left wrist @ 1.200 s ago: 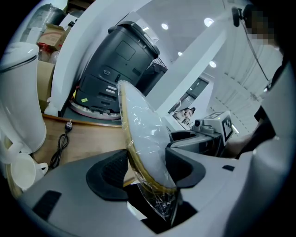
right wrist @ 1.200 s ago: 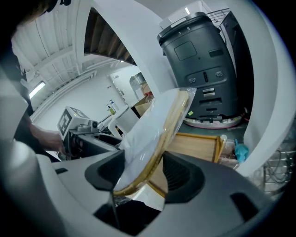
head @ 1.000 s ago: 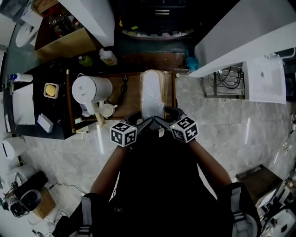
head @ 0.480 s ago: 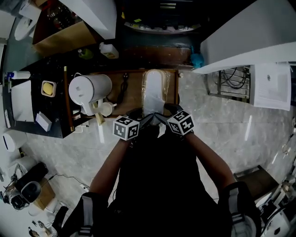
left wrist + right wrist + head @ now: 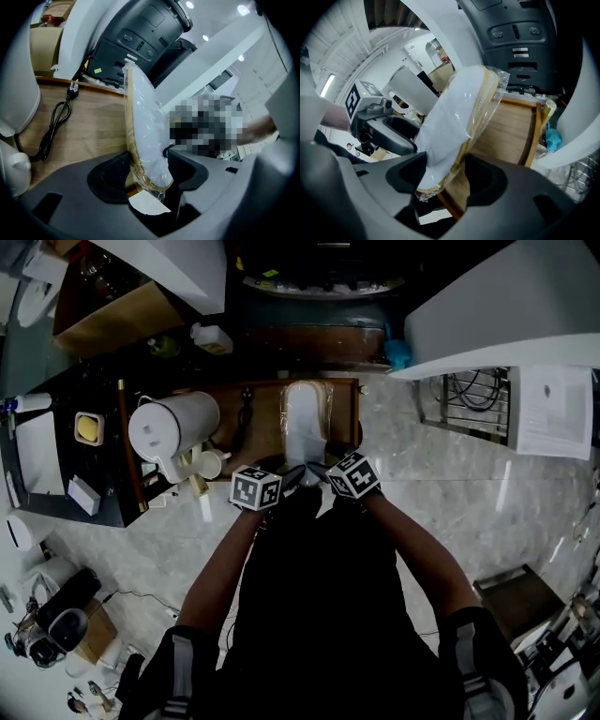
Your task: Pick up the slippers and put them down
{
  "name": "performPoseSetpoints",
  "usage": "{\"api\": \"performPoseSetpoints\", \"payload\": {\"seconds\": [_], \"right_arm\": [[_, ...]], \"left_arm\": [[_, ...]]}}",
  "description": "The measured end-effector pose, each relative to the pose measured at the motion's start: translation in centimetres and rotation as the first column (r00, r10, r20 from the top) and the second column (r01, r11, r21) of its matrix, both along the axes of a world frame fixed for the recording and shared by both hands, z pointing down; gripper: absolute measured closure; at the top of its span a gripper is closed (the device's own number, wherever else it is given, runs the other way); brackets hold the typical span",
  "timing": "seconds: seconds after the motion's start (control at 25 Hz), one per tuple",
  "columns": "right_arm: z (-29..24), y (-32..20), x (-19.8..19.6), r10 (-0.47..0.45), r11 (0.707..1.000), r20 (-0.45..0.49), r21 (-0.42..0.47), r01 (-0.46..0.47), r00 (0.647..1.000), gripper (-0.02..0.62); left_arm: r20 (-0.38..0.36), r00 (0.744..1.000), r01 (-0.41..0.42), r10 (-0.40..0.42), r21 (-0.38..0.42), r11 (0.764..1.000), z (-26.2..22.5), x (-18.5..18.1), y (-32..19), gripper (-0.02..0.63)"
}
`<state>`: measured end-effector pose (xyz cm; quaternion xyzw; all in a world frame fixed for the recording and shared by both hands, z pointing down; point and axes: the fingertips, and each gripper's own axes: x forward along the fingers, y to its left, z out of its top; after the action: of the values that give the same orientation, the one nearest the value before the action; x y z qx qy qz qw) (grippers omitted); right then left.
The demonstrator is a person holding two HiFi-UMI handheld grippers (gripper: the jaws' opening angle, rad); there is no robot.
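Over a wooden tray [image 5: 261,432], at the middle of the head view, a pair of white slippers [image 5: 302,420] with tan soles is sealed flat in clear plastic. The pack is turned on its long edge and points away from the person. Both grippers grip its near end (the end towards the person's body). The left gripper [image 5: 292,475] has its jaws standing wide and pressed on either face of the pack, with a white paper tag hanging below. The right gripper [image 5: 317,472] meets it from the other side, jaws likewise wide and clamped on the same end. Whether the far end touches the wood cannot be told.

A black power cord [image 5: 246,414] lies on the tray just left of the slippers. Further left, on the dark worktop [image 5: 98,479], stands a white kettle [image 5: 169,427], with a small white cup [image 5: 212,463] beside it.
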<state>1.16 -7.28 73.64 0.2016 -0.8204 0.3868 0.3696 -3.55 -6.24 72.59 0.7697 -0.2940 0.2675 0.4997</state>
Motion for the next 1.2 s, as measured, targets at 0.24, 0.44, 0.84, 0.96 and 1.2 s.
{"api": "performPoseSetpoints", "payload": {"seconds": [0.24, 0.44, 0.84, 0.96, 1.2], "right_arm": [[2.6, 0.7, -0.3, 0.017, 0.998, -0.033, -0.060, -0.019, 0.999, 0.333], [3.5, 0.6, -0.4, 0.035, 0.996, -0.045, -0.079, -0.039, 0.998, 0.332], [4.6, 0.5, -0.5, 0.044, 0.995, -0.058, -0.083, -0.049, 0.997, 0.331], [4.6, 0.1, -0.2, 0.048, 0.998, -0.078, -0.047, -0.051, 0.996, 0.326], [3.7, -0.3, 0.1, 0.077, 0.997, -0.086, 0.032, -0.074, 0.993, 0.307]], "left_arm": [[0.008, 1.000, -0.005, 0.006, -0.056, 0.998, 2.7, -0.3, 0.3, 0.348], [0.021, 1.000, -0.003, 0.004, -0.077, 0.997, 4.1, -0.4, 0.3, 0.348], [0.050, 0.999, 0.007, -0.002, -0.097, 0.995, 6.1, -0.7, 0.3, 0.348], [0.036, 0.999, 0.017, -0.013, -0.096, 0.995, 6.1, -0.5, 0.1, 0.347], [0.068, 0.998, 0.007, -0.002, -0.076, 0.997, 5.8, -1.0, -0.2, 0.307]]}}
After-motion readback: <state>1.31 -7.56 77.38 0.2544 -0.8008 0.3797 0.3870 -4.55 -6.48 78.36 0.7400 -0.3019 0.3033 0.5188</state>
